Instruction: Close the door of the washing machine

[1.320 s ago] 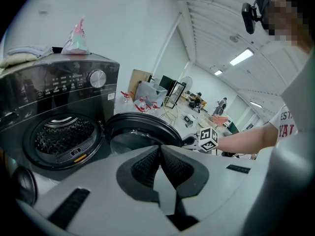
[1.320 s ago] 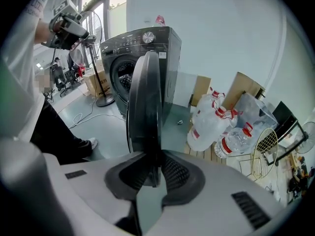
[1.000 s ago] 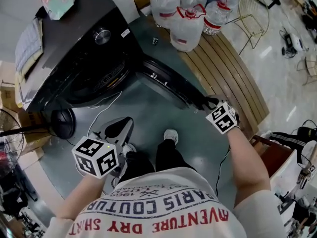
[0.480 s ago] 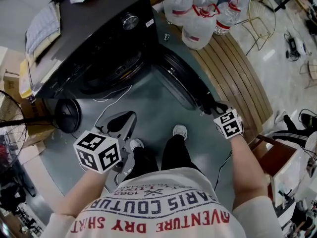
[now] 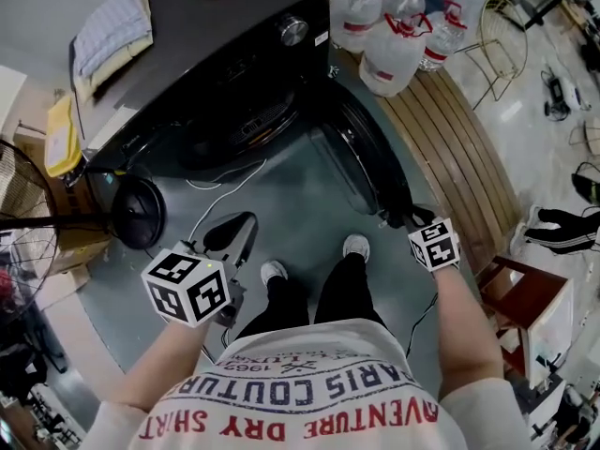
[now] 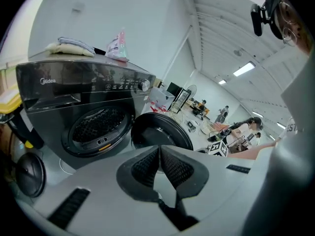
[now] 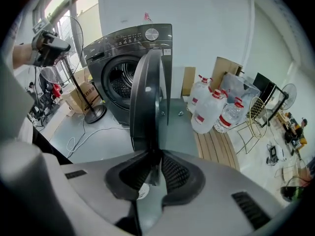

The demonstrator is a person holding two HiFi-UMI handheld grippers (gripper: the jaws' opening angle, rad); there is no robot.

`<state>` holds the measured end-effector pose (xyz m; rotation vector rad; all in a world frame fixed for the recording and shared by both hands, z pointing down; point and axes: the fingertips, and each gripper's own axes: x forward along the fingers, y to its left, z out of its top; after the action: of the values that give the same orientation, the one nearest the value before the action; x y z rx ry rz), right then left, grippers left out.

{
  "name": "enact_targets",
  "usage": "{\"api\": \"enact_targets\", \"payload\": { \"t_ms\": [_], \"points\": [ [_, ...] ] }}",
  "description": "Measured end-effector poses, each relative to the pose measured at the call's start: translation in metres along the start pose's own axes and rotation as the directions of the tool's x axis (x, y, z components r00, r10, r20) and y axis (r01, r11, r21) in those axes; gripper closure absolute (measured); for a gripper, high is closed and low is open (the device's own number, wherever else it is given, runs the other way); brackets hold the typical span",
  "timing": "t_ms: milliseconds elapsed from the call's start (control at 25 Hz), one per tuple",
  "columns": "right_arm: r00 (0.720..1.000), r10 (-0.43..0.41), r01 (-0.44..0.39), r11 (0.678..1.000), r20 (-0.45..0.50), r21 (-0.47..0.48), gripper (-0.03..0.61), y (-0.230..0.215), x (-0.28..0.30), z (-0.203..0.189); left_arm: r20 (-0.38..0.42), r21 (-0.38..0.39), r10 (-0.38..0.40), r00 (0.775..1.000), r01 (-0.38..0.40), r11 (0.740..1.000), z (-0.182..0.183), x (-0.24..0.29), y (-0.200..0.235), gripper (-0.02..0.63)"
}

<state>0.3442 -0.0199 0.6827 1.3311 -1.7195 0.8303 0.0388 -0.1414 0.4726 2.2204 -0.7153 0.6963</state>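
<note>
The dark front-loading washing machine (image 5: 216, 73) stands at the top of the head view, with its drum opening (image 6: 96, 124) uncovered. Its round door (image 5: 361, 162) swings out on the right, partly open. My right gripper (image 5: 410, 218) is shut on the door's free edge; in the right gripper view the door (image 7: 147, 92) stands edge-on between the pads, with the gripper (image 7: 156, 166) clamped at its lower rim. My left gripper (image 5: 239, 232) hangs over the grey floor in front of the machine, and its jaws (image 6: 159, 151) are shut with nothing between them. The door (image 6: 160, 132) shows beyond them.
Several large water jugs (image 5: 394, 50) stand right of the machine on a slatted wooden platform (image 5: 450, 129). A fan base (image 5: 139, 212) and a loose cable (image 5: 220, 195) lie on the floor at the left. Folded cloth (image 5: 108, 36) rests on the machine's top. A red stool (image 5: 525, 307) is behind me on the right.
The door has swung some way toward the machine with my right gripper still on its edge. Both hands and the person's feet have moved closer to the machine.
</note>
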Motion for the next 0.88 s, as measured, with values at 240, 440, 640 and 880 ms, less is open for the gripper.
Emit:
{"api": "enact_targets", "payload": {
  "t_ms": [240, 440, 640, 880],
  "points": [
    [1.000, 0.003, -0.004, 0.998, 0.008, 0.059, 0.505, 0.044, 0.006, 0.002, 0.009, 0.003, -0.007, 1.000, 0.007, 1.000, -0.014, -0.026, 0.022, 0.577],
    [0.999, 0.027, -0.025, 0.998, -0.023, 0.064, 0.497, 0.083, 0.012, 0.004, 0.021, 0.000, -0.002, 1.000, 0.002, 1.000, -0.023, -0.048, 0.046, 0.577],
    [0.998, 0.062, -0.058, 0.990, -0.026, 0.132, 0.485, 0.127, 0.022, 0.013, 0.043, -0.021, 0.023, 0.999, -0.022, 1.000, -0.034, -0.076, 0.073, 0.577],
    [0.996, 0.091, -0.085, 0.983, -0.027, 0.161, 0.468, 0.178, 0.036, 0.034, 0.071, -0.053, 0.060, 0.996, -0.056, 0.997, -0.048, -0.107, 0.102, 0.577]
  ]
}}
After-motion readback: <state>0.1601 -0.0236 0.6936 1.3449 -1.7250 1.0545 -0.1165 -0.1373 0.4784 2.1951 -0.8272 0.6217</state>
